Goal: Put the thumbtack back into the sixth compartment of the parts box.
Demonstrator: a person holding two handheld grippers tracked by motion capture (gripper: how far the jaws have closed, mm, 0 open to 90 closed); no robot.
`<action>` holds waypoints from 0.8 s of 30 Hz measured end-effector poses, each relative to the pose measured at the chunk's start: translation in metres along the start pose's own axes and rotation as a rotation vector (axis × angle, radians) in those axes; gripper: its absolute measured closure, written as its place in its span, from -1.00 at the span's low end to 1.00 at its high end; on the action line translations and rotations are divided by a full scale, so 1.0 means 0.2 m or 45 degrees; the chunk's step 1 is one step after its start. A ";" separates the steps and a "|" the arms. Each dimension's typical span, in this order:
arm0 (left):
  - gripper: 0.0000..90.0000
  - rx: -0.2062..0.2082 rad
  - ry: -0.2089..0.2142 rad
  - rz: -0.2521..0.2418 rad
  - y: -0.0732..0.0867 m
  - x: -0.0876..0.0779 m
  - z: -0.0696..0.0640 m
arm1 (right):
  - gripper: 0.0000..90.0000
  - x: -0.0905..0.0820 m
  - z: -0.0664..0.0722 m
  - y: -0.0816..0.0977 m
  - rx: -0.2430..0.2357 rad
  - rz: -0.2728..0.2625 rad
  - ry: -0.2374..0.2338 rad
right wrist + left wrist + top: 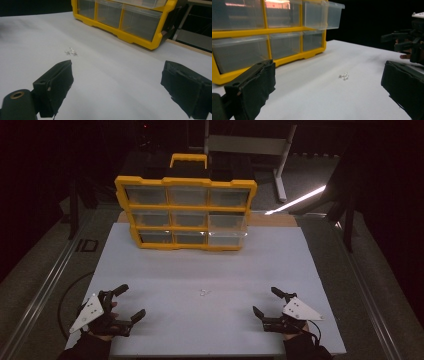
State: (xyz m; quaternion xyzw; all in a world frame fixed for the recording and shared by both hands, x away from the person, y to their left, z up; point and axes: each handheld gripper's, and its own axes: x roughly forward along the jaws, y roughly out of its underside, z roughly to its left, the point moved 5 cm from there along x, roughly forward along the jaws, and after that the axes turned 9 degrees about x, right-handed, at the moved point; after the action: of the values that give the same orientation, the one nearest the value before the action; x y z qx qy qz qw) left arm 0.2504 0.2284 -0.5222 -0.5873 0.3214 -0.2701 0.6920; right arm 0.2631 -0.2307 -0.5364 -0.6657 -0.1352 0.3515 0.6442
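White desk (210, 320) spans the frame, lit dimly, dark room around it. At its far edge stands a yellow organiser (186, 212) with 9 clear drawers in 3 rows of 3, upright, black handle-topped case behind it; the lower-right drawer (227, 237) sits pulled out past the frame, and the left gripper view shows a drawer projecting the same way. Left tool (125, 302) rests near the near-left corner of the desk, grey three-cornered plate on top, held by a dark-sleeved hand; jaws spread wide, nothing between them. Right tool (265, 302) sits near the near-right corner, well apart from the left, also plate-topped; jaws likewise wide apart and empty, as its own view confirms. Smallest item: a cluster of tiny pale pieces (204, 293) lying loose on the bare desk, roughly midway between the 2 tools and slightly farther out, well short of the organiser. Individual pieces too small to identify.
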 end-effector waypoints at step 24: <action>-1.00 -0.033 0.042 0.004 0.00 0.02 -0.01 | -0.78 -0.02 -0.01 -0.02 -0.003 -0.047 0.047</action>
State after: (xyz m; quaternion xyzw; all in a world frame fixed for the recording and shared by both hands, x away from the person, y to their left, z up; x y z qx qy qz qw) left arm 0.2512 0.2231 -0.5221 -0.5912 0.3373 -0.2746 0.6792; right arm 0.2623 -0.2350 -0.5324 -0.6701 -0.1361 0.3271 0.6523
